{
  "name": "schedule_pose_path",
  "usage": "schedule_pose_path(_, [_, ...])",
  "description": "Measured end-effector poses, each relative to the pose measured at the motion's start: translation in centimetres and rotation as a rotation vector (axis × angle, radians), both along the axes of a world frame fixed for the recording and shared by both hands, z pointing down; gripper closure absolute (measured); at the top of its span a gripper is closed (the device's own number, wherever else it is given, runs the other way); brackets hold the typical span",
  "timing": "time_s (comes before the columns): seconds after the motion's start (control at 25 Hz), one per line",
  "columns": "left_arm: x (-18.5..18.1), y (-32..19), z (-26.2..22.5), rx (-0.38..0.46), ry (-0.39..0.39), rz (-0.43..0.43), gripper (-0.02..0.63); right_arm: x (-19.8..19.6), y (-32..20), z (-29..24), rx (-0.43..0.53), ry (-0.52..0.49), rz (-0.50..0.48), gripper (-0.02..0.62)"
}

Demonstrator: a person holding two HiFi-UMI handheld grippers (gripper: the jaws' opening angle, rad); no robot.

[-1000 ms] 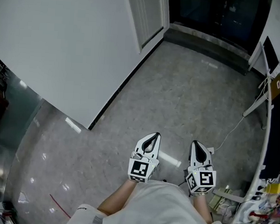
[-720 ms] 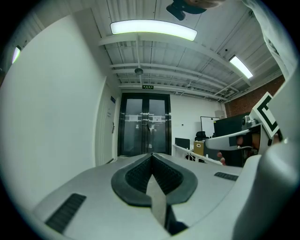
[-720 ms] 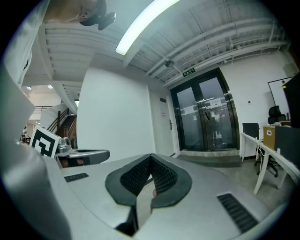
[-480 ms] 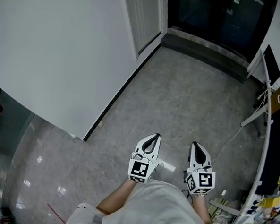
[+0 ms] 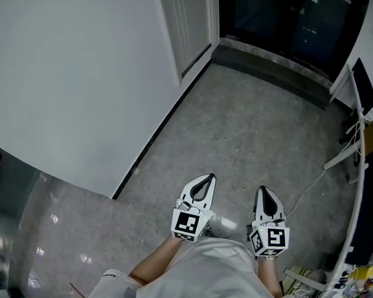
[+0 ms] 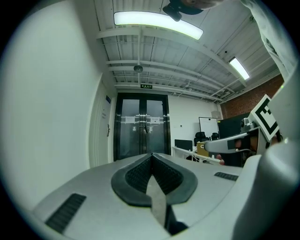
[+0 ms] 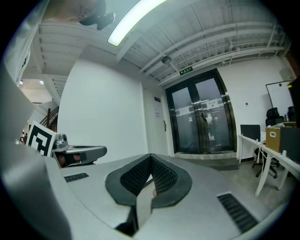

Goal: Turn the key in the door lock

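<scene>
Left gripper (image 5: 204, 178), right gripper (image 5: 263, 190): jaws together, nothing between, held level over floor (image 5: 250, 130). Door (image 5: 189, 19) well ahead at left, handle (image 7: 165, 125) visible; key, lock too small to tell. Nothing done: reaching door, gripping key, turning all remain.

White left hand-held gripper (image 5: 209, 177) (black-and-white marker cube (image 5: 186, 225)), speckled grey floor (image 5: 250, 136).

Under ceiling strip lights (image 6: 159, 23), across speckled grey floor (image 5: 250, 130), past a plain white wall (image 5: 71, 75) and a white panelled door (image 5: 188, 19), toward dark glass double doors (image 6: 142, 129), beside white desks (image 7: 260, 173) at right.
</scene>
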State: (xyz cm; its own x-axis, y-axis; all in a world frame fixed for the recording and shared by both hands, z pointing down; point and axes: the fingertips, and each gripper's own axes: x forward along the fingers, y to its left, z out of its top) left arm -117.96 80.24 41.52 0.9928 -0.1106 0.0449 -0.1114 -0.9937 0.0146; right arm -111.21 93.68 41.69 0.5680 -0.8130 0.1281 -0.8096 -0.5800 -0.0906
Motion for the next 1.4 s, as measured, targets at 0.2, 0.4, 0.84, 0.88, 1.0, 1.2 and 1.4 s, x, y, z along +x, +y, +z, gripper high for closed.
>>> schedule_pose_path(0.2, [1.8, -0.9, 0.2, -0.007, -0.004, -0.008, 0.598, 2.6, -0.5, 0.7, -0.002, -0.020, 0.018, 0.594])
schedule_pose_path(0.4, [3.2, -2.8, 1.8, -0.012, -0.033, -0.045, 0.598, 4.8, -2.7, 1.9, -0.002, -0.037, -0.011, 0.594])
schedule_pose_path(0.84, [10.9, -9.4, 1.3, -0.002, -0.030, -0.131, 0.598, 13.5, -10.2, 1.4, 0.008, -0.023, -0.094, 0.594])
schedule_pose_path(0.88, [11.9, -9.9, 1.3, -0.003, -0.030, -0.142, 0.597, 14.6, -10.6, 1.4, 0.005, -0.023, -0.097, 0.594])
schedule_pose_path(1.0, [15.0, -10.7, 1.0, 0.001, -0.032, -0.165, 0.597, 18.3, -11.3, 1.3, -0.004, -0.028, -0.105, 0.594])
schedule_pose_path(1.2, [19.9, -12.8, 1.2, 0.003, -0.043, -0.204, 0.598, 23.9, -13.6, 1.2, 0.009, -0.037, -0.152, 0.594])
schedule_pose_path(1.4, [25.1, -13.4, 0.7, 0.016, -0.030, -0.233, 0.597, 29.6, -14.6, 1.1, 0.012, -0.035, -0.183, 0.594])
